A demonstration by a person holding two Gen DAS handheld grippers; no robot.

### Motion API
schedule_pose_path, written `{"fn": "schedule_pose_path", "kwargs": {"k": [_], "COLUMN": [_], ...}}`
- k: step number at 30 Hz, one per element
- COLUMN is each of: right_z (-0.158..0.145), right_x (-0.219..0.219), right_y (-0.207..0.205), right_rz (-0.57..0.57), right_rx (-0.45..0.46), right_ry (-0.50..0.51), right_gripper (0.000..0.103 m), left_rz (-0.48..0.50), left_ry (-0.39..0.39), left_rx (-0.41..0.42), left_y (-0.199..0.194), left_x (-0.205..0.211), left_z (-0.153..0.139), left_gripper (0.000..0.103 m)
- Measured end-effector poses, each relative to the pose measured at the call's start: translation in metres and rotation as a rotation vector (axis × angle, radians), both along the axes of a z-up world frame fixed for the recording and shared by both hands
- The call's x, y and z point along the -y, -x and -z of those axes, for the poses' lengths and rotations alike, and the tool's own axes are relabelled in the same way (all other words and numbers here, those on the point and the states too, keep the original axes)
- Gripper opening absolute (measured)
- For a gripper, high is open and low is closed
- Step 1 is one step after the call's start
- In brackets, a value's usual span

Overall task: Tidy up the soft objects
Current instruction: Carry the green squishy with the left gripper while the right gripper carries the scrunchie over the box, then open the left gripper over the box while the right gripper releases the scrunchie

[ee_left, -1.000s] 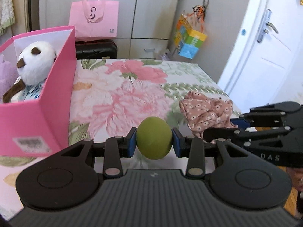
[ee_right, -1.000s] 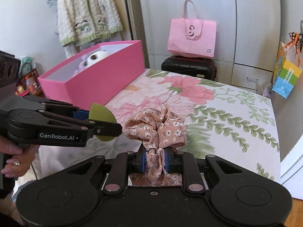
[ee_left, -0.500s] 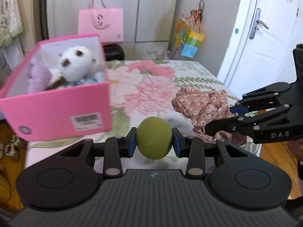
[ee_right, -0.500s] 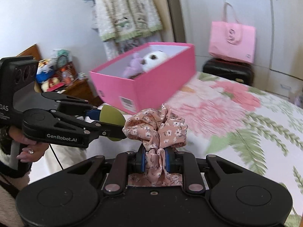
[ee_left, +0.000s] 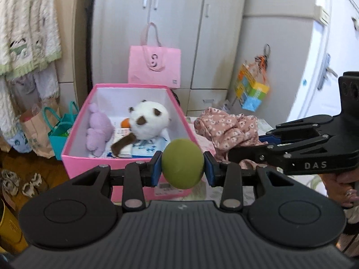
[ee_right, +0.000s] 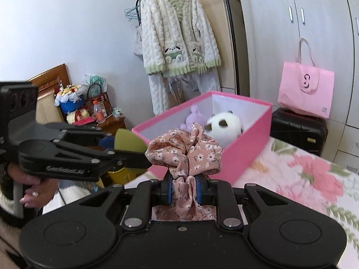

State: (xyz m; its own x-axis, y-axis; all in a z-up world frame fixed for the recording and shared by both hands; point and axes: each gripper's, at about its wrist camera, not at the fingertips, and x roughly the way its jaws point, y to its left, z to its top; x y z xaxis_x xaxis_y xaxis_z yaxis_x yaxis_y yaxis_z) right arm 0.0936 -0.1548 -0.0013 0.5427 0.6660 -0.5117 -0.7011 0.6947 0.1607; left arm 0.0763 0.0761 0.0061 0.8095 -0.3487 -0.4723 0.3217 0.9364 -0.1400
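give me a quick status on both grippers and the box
Left gripper shut on green ball. Right gripper shut on floral scrunchie. Pink box ahead, open, panda plush and purple plush inside. Nothing in the way.

A green ball [ee_left: 182, 163] clamped in the left gripper [ee_left: 182, 171] covers part of the pink box's [ee_left: 125, 164] near wall and label. In the right view only a sliver of the ball shows behind the black linkage. The floral scrunchie [ee_right: 185, 151], pinched in the right gripper [ee_right: 184, 190], hides the lower half of the panda plush [ee_right: 224, 126] and most of the purple plush [ee_right: 194, 117]. The lettering on the left gripper's side is too blurred to read. The cardigan [ee_left: 27, 27] runs off the left view's edge. The bedspread [ee_right: 309, 172] is motion-blurred.
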Motion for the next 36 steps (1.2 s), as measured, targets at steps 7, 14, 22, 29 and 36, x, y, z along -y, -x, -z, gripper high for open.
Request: {"fn": "schedule_pose_path", "kwargs": {"k": [7, 14, 22, 29, 36], "right_z": [-0.004, 0.011, 0.033, 0.036, 0.024], "right_x": [-0.03, -0.061, -0.091, -0.102, -0.083], "right_y": [-0.038, -0.084, -0.112, -0.108, -0.09], "right_rz": [-0.001, -0.031, -0.046, -0.041, -0.002], "right_rx": [0.008, -0.071, -0.089, 0.001, 0.051], "right_ry": [0.007, 0.005, 0.131, 0.245, 0.188], "right_gripper": [0.025, 0.025, 0.027, 0.047, 0.049], "left_rz": [-0.044, -0.131, -0.177, -0.167, -0.176], "left_ry": [-0.009, -0.016, -0.093, -0.089, -0.056], "left_rx": [0.024, -0.012, -0.041, -0.064, -0.046], "left_y": [-0.037, -0.082, -0.116, -0.121, -0.107], "left_x": [-0.02, -0.037, -0.041, -0.039, -0.036], "left_z": [-0.003, 0.014, 0.033, 0.04, 0.033], "left_gripper": [0.038, 0.038, 0.038, 0.042, 0.048]}}
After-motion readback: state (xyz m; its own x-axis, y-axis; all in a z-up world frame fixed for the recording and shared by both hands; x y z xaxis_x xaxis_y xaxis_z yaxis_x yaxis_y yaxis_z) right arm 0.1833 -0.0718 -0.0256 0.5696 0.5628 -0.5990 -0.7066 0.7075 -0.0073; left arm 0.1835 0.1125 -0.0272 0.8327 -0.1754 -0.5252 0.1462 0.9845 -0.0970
